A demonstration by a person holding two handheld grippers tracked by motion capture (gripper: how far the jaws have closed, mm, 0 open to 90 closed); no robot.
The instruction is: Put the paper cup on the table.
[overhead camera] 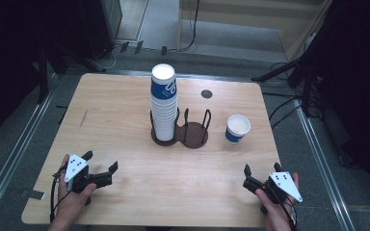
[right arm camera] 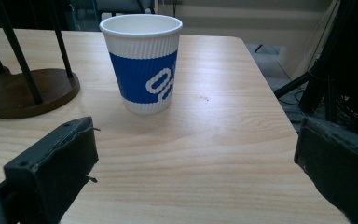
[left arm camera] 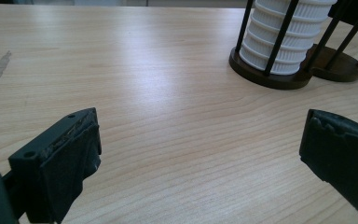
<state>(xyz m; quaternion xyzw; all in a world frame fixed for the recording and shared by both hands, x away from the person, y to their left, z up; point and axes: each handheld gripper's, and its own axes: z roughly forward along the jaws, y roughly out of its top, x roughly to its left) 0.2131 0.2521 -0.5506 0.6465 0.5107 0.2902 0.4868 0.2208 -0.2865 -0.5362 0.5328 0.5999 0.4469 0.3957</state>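
Where wood-grain table point(overhead camera: 125, 120) lies bare, ribbed paper cup point(overhead camera: 237, 128) upright, cylindrical

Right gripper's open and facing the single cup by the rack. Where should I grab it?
Grip the single cup across its ribbed blue band, coming straight in from the near side with the right gripper. It stands upright, apart from the rack, and the open jaws look wide enough to straddle it.
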